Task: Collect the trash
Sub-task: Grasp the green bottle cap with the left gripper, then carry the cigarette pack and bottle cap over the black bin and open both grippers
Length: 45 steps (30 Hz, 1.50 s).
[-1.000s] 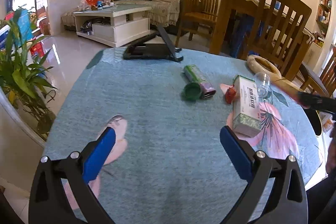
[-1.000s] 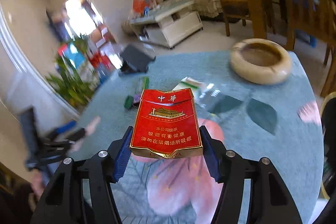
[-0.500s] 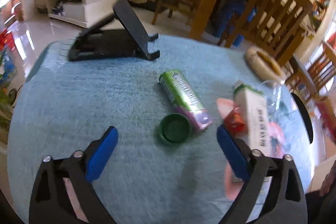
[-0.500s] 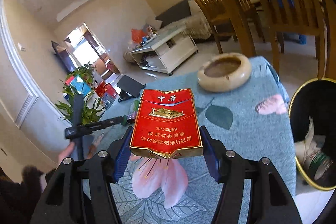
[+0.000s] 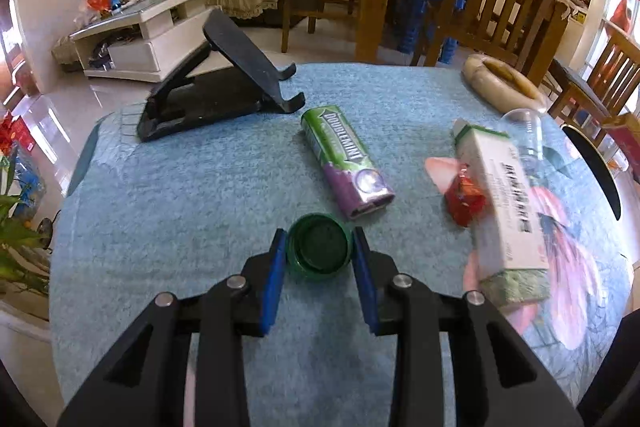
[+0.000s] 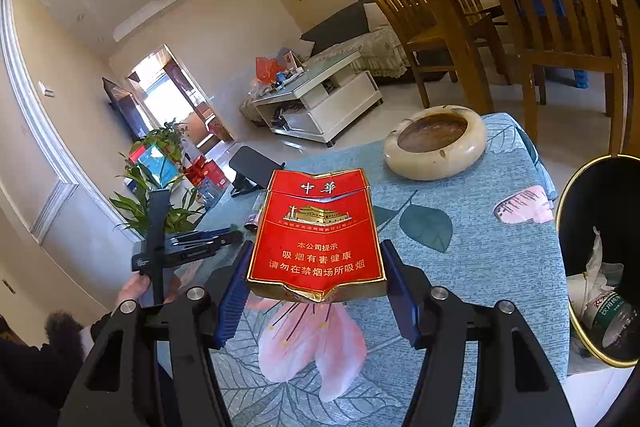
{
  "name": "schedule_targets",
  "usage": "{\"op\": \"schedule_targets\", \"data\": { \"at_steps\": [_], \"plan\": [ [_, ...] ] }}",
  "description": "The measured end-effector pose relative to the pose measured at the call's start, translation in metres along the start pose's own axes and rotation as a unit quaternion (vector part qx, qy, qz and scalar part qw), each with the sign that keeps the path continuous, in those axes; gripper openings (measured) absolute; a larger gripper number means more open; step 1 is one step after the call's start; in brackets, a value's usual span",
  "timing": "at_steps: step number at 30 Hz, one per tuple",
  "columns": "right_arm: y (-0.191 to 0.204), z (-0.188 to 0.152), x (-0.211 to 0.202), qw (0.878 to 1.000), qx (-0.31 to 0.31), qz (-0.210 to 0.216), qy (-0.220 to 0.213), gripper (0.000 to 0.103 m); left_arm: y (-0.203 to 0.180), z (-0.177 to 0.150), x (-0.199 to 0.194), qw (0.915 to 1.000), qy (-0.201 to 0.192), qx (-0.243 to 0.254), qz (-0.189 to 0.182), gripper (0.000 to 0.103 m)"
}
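Closing on a green bottle cap [image 5: 319,247], the left gripper [image 5: 320,255] is recorded with its jaws narrowing; the cap lies open side up on the blue tablecloth [image 5: 180,195] between the two blue pads, which appear at or just beside its rim. Firm contact cannot be confirmed.

Item, right gripper [image 6: 316,291]: a crumpled red cigarette pack [image 6: 316,235] is clamped by its sides between the pads and is held above the table, upright and facing the camera.

Item, destination: a black bin with a gold rim [image 6: 576,311] is seen at the right edge of the right wrist view, beside the table, with a bottle and paper already inside. The pack is held to the left of it, not over its mouth.

Item, trash not yet taken, left wrist view: a green and purple gum tube [image 5: 346,159] just beyond the cap; a white and green carton [image 5: 508,211] lying on its side; a small red wrapper [image 5: 464,197] touching the carton; a clear plastic cup [image 5: 524,131] behind it.

Item, not judged to be trash: a black folding stand [image 5: 216,87]; a stone ashtray [image 6: 434,141].

Step in hand, as judged: two pickups are in progress, the pack secured, the cap being gripped.

Next move, as judged: the closure on the cap is to be completed before any lift, since a low, round rim may be squeezed out from between the pads; the pack is to be carried rightward over the bin mouth and released there.
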State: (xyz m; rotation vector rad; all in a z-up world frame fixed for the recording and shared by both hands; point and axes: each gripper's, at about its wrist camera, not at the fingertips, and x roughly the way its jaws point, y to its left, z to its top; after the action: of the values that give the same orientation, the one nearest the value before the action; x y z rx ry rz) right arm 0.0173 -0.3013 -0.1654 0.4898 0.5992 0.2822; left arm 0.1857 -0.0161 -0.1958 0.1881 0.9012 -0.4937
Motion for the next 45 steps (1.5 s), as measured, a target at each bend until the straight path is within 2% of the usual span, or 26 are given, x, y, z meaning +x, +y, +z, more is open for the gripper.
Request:
{"op": "schedule_targets", "data": {
  "at_steps": [4, 7, 9, 15, 19, 23, 28, 33, 35, 38, 39, 41, 44, 45],
  "plan": [
    [-0.002, 0.0, -0.001, 1.0, -0.001, -0.009, -0.002, 0.062, -0.014, -0.005, -0.037, 0.9991, -0.04, -0.009, -0.007, 0.033],
    [-0.001, -0.002, -0.003, 1.0, -0.007, -0.019, -0.002, 0.062, -0.042, -0.01, -0.058, 0.9982, -0.058, 0.009, -0.013, 0.033],
    [-0.004, -0.003, -0.006, 1.0, -0.009, -0.029, -0.002, 0.062, -0.07, -0.007, -0.065, 0.9971, -0.064, 0.024, -0.032, 0.033],
    [-0.025, -0.007, -0.029, 0.998, 0.003, -0.065, -0.015, 0.062, -0.157, 0.002, -0.071, 0.9899, -0.075, 0.082, -0.089, 0.033],
    [-0.048, -0.008, -0.057, 0.994, 0.024, -0.098, -0.038, 0.062, -0.215, 0.006, -0.064, 0.9831, -0.074, 0.121, -0.116, 0.033],
    [-0.073, -0.011, -0.086, 0.989, 0.049, -0.129, -0.058, 0.062, -0.255, 0.007, -0.055, 0.9789, -0.068, 0.139, -0.133, 0.033],
    [-0.103, -0.003, -0.129, 0.978, 0.066, -0.174, -0.094, 0.062, -0.3, 0.011, -0.048, 0.973, -0.066, 0.166, -0.146, 0.033],
    [-0.12, 0.016, -0.153, 0.966, 0.052, -0.23, -0.108, 0.062, -0.338, 0.017, -0.044, 0.9667, -0.066, 0.191, -0.157, 0.033],
    [-0.133, 0.017, -0.151, 0.963, 0.061, -0.241, -0.107, 0.062, -0.351, 0.018, -0.043, 0.9646, -0.066, 0.2, -0.159, 0.033],
    [-0.16, 0.012, -0.132, 0.954, 0.094, -0.276, -0.074, 0.067, -0.368, 0.019, -0.037, 0.9616, -0.062, 0.211, -0.164, 0.033],
    [-0.171, 0.009, -0.13, 0.952, 0.114, -0.275, -0.064, 0.069, -0.374, 0.02, -0.035, 0.9608, -0.061, 0.214, -0.165, 0.033],
    [-0.176, 0.008, -0.139, 0.951, 0.136, -0.264, -0.082, 0.072, -0.384, 0.021, -0.031, 0.9591, -0.058, 0.22, -0.169, 0.033],
    [-0.173, 0.006, -0.166, 0.94, 0.146, -0.277, -0.136, 0.084, -0.4, 0.023, -0.025, 0.9564, -0.055, 0.229, -0.173, 0.033],
    [-0.172, 0.005, -0.173, 0.937, 0.148, -0.279, -0.151, 0.084, -0.405, 0.023, -0.023, 0.9554, -0.054, 0.233, -0.174, 0.033]
  ]
}}
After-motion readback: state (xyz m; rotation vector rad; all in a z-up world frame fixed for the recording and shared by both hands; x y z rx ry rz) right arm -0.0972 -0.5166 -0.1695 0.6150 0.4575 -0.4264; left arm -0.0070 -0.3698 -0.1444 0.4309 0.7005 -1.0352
